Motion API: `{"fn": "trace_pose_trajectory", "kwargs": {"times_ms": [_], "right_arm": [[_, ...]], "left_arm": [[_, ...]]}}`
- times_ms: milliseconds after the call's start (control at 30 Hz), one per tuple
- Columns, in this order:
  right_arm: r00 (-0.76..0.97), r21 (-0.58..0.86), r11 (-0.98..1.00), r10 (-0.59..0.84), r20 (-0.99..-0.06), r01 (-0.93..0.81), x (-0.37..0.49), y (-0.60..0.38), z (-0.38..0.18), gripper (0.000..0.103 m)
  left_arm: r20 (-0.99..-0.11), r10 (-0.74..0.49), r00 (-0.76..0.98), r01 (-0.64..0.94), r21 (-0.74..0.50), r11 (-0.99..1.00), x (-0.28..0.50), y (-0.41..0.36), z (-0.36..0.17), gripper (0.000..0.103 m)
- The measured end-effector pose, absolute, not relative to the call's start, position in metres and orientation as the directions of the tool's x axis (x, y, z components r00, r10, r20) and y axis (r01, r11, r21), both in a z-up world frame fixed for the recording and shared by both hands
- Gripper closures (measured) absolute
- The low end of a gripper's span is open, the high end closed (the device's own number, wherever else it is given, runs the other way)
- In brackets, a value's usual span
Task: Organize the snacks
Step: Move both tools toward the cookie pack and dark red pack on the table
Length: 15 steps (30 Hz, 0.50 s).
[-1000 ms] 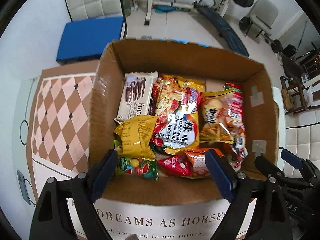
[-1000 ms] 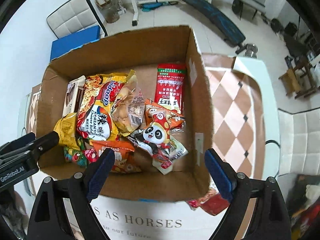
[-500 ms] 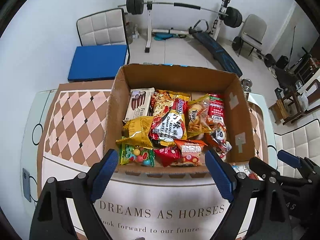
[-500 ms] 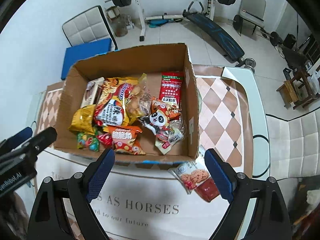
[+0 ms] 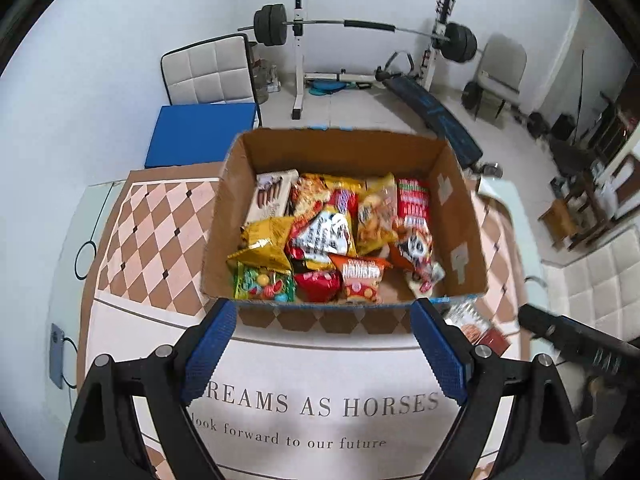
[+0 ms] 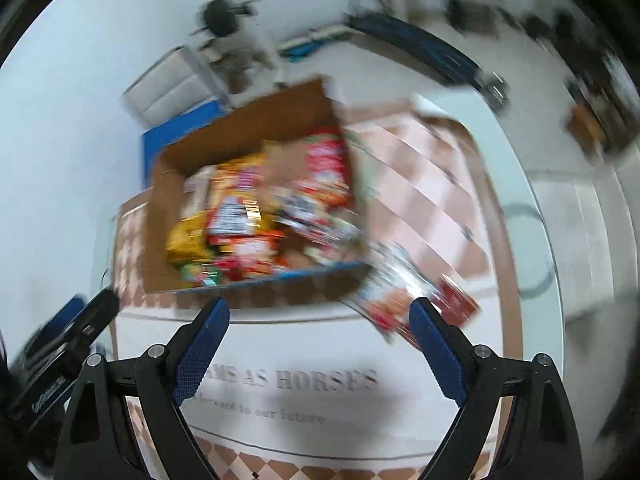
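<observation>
the worktop [image 5: 160,240], under its checked cloth with the printed banner, now shows far more of itself than a second ago – both cameras have pulled up and back from the cardboard box [image 5: 460,216], which then filled the views. the box sits mid-cloth, packed with snack packets: a yellow bag [image 5: 266,242], a chocolate biscuit pack [image 5: 272,196], a red-and-white noodle packet [image 5: 324,232], a panda-print pack [image 5: 416,250] and others. just outside its near right corner lie two stragglers on the cloth, a cookie packet [image 5: 466,318] and a small red packet [image 5: 496,338] touching it. the left hand-held gripper [image 5: 320,344] is spread wide with nothing between its fingers. the right hand-held gripper [image 6: 320,344] is equally wide and empty; its view is smeared by motion and has swung toward those loose packets [image 6: 404,300]. my reading – the box is mostly filled, and the right side looks set to collect the stragglers next.
</observation>
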State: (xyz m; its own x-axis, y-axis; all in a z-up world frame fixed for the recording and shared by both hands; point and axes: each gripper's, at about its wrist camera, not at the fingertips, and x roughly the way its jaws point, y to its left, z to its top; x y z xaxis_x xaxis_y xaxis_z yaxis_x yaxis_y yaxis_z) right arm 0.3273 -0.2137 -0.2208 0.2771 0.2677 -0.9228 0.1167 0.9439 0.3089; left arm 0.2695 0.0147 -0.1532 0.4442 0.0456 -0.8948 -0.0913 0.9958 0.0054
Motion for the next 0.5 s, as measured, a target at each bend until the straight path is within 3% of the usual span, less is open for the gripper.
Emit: {"fn": "trace_pose_trajectory", "kwargs": {"times_ms": [267, 500], "right_arm": [[0.071, 0.268, 0.852, 0.264, -0.962, 0.449, 0.322, -0.306, -0.351, 0.009], [0.044, 0.268, 0.798, 0.291, -0.956, 0.54, 0.332, -0.319, -0.404, 0.012]], "left_arm": [[-0.927, 0.115, 0.358, 0.065, 0.148, 0.987, 0.279, -0.058, -0.237, 0.014], [-0.932, 0.164, 0.324, 0.155, 0.223, 0.962, 0.287, -0.086, -0.276, 0.014]]}}
